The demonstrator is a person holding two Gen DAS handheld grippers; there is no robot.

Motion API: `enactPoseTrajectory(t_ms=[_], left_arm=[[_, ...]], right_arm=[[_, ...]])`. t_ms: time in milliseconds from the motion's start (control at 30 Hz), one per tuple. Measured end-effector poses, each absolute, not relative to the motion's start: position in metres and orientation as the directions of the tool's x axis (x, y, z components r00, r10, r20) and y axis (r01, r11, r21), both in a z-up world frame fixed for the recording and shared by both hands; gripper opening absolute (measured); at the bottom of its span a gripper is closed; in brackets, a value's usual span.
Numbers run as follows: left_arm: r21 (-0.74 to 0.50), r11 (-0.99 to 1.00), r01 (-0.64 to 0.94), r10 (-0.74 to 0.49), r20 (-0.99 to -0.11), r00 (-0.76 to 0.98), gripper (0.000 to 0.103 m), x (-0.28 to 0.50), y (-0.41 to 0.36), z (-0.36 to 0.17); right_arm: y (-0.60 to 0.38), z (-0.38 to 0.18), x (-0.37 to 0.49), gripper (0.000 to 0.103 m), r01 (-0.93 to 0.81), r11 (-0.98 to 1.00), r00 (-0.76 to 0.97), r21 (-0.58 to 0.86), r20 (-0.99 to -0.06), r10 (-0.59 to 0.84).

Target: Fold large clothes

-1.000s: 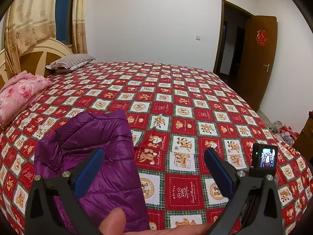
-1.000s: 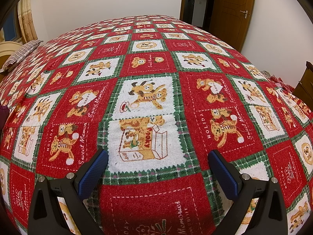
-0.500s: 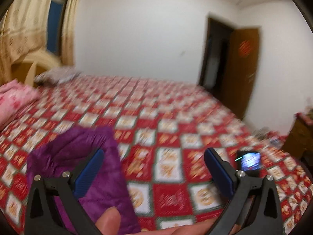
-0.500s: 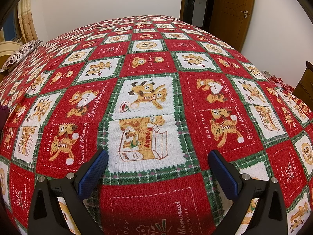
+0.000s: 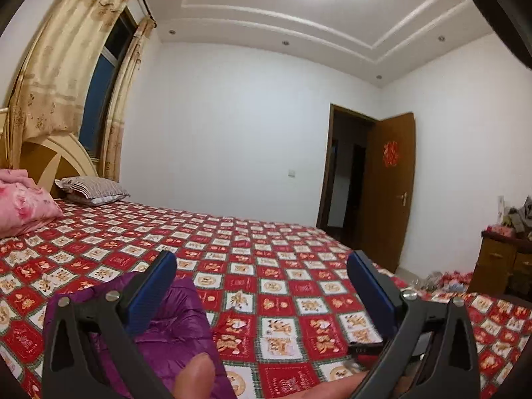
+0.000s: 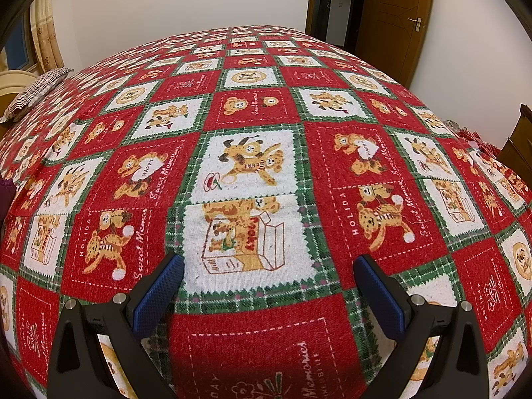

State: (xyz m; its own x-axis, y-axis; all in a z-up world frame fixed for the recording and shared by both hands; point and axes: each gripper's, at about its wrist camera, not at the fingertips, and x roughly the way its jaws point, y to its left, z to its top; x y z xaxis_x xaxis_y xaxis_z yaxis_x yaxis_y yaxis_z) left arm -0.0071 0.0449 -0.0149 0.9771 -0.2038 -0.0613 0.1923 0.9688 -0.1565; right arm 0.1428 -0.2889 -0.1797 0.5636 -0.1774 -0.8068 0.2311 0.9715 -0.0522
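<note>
Left wrist view: my left claw (image 5: 262,286) stands wide open with nothing between its blue pads (image 5: 151,291). The folded purple down jacket (image 5: 173,329) lies on the red patchwork bedspread (image 5: 276,266), below and behind my left finger, which covers part of it; the jacket's near edge is cut off by the frame. A fingertip (image 5: 196,377) of my hand shows at the bottom edge. Beyond lie a striped pillow (image 5: 93,191) and a pink quilt (image 5: 23,206) by the headboard (image 5: 60,159); curtains (image 5: 53,76) hang at left, an open wooden door (image 5: 390,193) stands at right.

Right wrist view: my right claw (image 6: 267,286) is likewise spread wide and empty, low over the bedspread's bear panels. Only a purple sliver (image 6: 6,189) shows at the far left edge; whether it is the jacket I cannot tell.
</note>
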Motion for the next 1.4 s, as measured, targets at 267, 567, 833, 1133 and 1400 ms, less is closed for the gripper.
enactPoseTrajectory(t_ms=[267, 567, 833, 1133, 1400], left_arm=[[-0.220, 0.950, 0.222, -0.259, -0.154, 0.953, 0.103, 0.010, 0.042, -0.028], [-0.289, 0.956, 0.055, -0.154, -0.331, 0.931, 0.103, 0.032, 0.051, -0.040], [-0.362, 0.931, -0.047, -0.166, -0.536, 0.828, 0.103, 0.078, 0.059, -0.058], [-0.275, 0.952, -0.133, -0.056, -0.585, 0.809, 0.103, 0.083, 0.060, -0.071], [-0.213, 0.951, -0.226, 0.044, -0.628, 0.777, 0.103, 0.094, 0.065, -0.077]], right_arm=[[-0.288, -0.180, 0.143, 0.102, 0.231, 0.972, 0.564, -0.052, -0.807, -0.177], [-0.288, -0.180, 0.143, 0.102, 0.232, 0.971, 0.564, -0.052, -0.807, -0.177], [-0.288, -0.180, 0.143, 0.102, 0.232, 0.971, 0.564, -0.052, -0.807, -0.177], [-0.288, -0.180, 0.143, 0.102, 0.232, 0.971, 0.564, -0.052, -0.807, -0.177], [-0.288, -0.180, 0.143, 0.102, 0.231, 0.971, 0.564, -0.052, -0.807, -0.177]])
